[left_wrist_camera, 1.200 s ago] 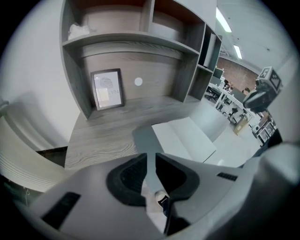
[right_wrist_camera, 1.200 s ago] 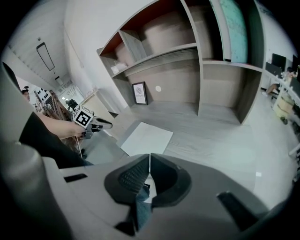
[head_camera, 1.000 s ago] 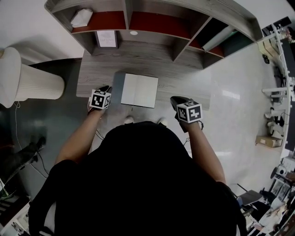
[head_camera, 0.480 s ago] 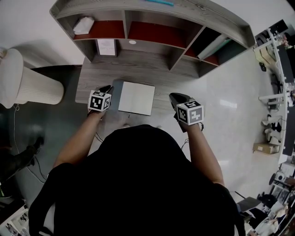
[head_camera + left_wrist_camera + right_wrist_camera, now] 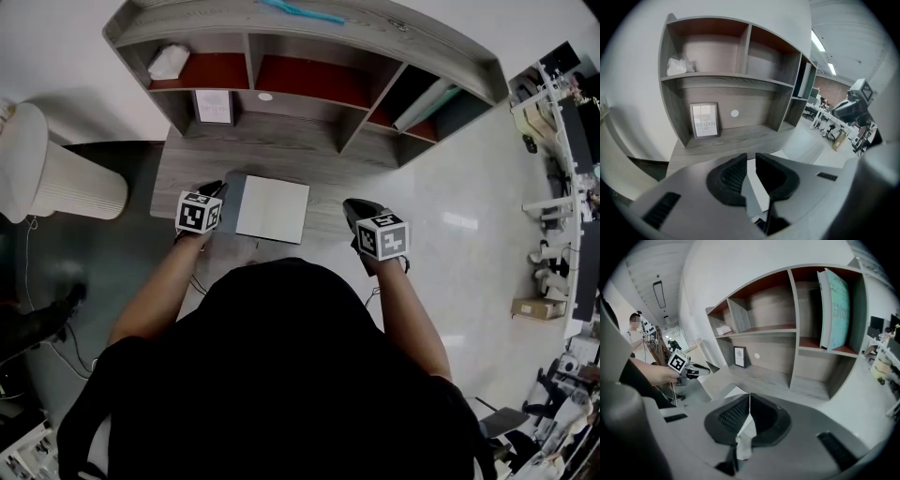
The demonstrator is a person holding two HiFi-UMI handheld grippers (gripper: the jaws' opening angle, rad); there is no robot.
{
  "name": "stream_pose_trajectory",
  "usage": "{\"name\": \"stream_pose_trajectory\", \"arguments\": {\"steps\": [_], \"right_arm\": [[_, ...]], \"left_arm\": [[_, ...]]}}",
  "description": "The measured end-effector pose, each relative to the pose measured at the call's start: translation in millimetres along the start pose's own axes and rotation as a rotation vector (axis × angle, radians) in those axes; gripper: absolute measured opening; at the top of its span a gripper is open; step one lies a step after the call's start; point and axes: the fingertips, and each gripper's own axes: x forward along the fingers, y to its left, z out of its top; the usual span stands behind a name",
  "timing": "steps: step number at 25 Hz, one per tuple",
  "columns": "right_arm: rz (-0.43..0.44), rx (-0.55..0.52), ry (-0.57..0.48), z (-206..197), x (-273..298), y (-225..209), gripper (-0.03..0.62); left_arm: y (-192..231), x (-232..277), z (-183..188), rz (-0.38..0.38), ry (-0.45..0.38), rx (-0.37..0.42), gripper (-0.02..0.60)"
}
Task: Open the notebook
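The notebook point(image 5: 274, 209) lies on the grey wooden desk point(image 5: 281, 150) with a white page up and a narrow grey strip of cover point(image 5: 232, 199) along its left side. My left gripper point(image 5: 217, 186) hovers at that left edge. Its jaws point(image 5: 751, 157) stand a narrow gap apart with nothing between them, and the notebook point(image 5: 751, 166) shows below through the gap. My right gripper point(image 5: 354, 208) hangs to the right of the notebook, apart from it. Its fingertips point(image 5: 749, 398) meet, shut on nothing. The right gripper view shows the left gripper point(image 5: 704, 371) in the air beside the notebook point(image 5: 735, 391).
A shelf unit with open cubbies stands at the desk's back. It holds a small framed picture point(image 5: 214, 106), a crumpled white thing point(image 5: 169, 61) and a leaning teal book point(image 5: 427, 92). A ribbed white cylinder point(image 5: 56, 178) stands left of the desk. Light floor lies to the right.
Both grippers have risen a little and drawn back from the desk. The notebook lies as it did, and neither gripper's jaws have changed.
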Motion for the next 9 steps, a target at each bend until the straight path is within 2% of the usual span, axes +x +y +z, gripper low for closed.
{"name": "stream_pose_trajectory", "arguments": {"steps": [9], "right_arm": [[-0.013,0.010,0.001,-10.1,-2.7,-8.4,0.005]], "left_arm": [[-2.6,0.4,-7.6,0.000,0.014,0.000,0.063]]}}
